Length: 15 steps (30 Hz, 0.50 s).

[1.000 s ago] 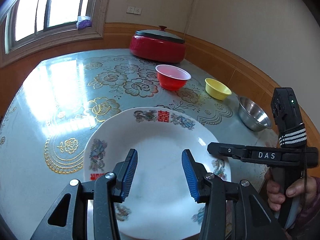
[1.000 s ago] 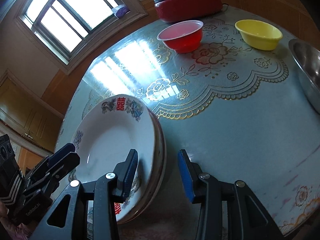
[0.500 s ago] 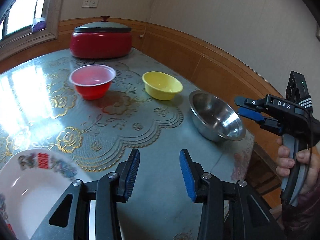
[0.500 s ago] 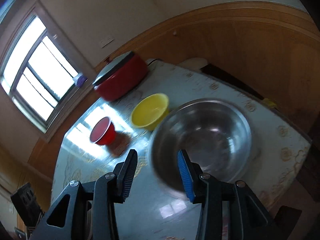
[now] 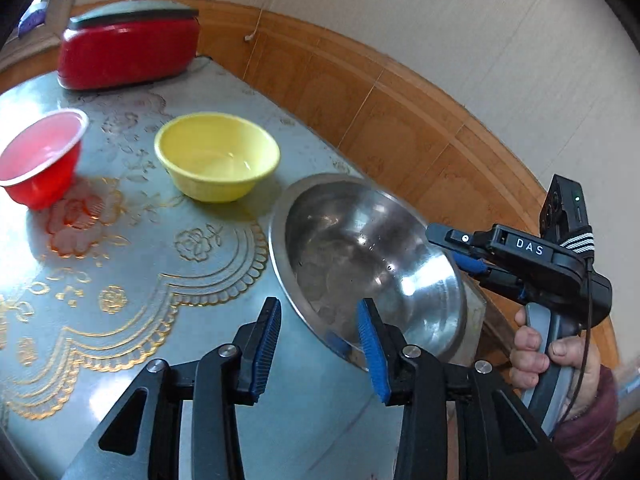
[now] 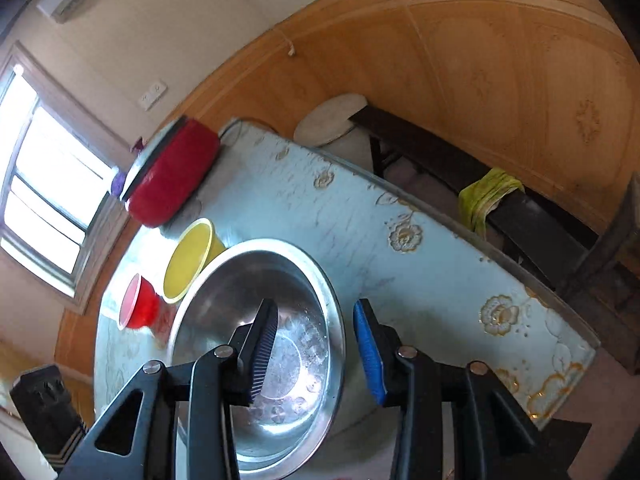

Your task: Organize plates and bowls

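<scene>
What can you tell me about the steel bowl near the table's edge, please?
The steel bowl is round, shiny bare metal with a flat rolled rim and a scuffed, reflective, empty inside. It stands upright on the patterned table, near its edge, close beside the yellow bowl. The left gripper straddles its near rim and the right gripper straddles its rim on the opposite side, one finger inside on each; both sets of jaws are closing, pads not visibly pressing yet.

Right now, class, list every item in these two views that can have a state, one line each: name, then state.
steel bowl: upright, empty, rim between both grippers' fingers
yellow bowl: upright, empty
red bowl: upright, empty
red pot: lid on
left gripper: closing
right gripper: closing
</scene>
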Tool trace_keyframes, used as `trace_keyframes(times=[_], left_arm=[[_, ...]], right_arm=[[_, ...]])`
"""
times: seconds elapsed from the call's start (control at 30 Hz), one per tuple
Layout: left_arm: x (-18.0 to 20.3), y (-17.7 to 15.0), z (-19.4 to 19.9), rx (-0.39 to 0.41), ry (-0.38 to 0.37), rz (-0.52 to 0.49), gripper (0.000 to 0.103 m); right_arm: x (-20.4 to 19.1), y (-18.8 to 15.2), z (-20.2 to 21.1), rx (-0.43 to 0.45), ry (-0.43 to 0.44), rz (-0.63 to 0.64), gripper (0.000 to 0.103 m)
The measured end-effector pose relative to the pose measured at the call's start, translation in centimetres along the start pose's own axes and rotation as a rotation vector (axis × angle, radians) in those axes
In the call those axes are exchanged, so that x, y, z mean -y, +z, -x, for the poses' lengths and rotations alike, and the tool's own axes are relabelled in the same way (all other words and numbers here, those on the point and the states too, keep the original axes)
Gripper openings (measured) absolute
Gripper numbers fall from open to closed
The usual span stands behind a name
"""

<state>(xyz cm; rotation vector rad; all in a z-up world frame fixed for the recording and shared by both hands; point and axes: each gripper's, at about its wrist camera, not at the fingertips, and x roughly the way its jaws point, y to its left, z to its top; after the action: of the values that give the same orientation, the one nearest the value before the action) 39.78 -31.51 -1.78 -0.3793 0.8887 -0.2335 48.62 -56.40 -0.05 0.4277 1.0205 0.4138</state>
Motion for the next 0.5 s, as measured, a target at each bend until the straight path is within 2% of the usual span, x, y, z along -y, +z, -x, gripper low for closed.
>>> trace_keyframes(times=[0.07, 0.13, 0.23, 0.5], left_arm=[[0.2, -0.2, -0.7, -0.004, -0.024, 0.006, 0.027], [0.7, -0.4, -0.4, 0.012, 0.008, -0.016, 0.027], [0.4, -0.7, 1.2, 0.044, 0.034, -0.015, 0.027], [-2.1, -2.3, 4.9, 0.06, 0.131, 0.061, 0.027]], right_arm=[[-0.2, -0.2, -1.2, -0.046, -0.001, 0.042, 0.025], [-0.5, -0.6, -1.9, -0.063, -0.017, 0.088, 0.021], [-0.8, -0.9, -2.6, -0.104, 0.035, 0.111, 0.016], [-5.0, -2.5, -4.9, -0.223, 0.15, 0.216, 0.018]])
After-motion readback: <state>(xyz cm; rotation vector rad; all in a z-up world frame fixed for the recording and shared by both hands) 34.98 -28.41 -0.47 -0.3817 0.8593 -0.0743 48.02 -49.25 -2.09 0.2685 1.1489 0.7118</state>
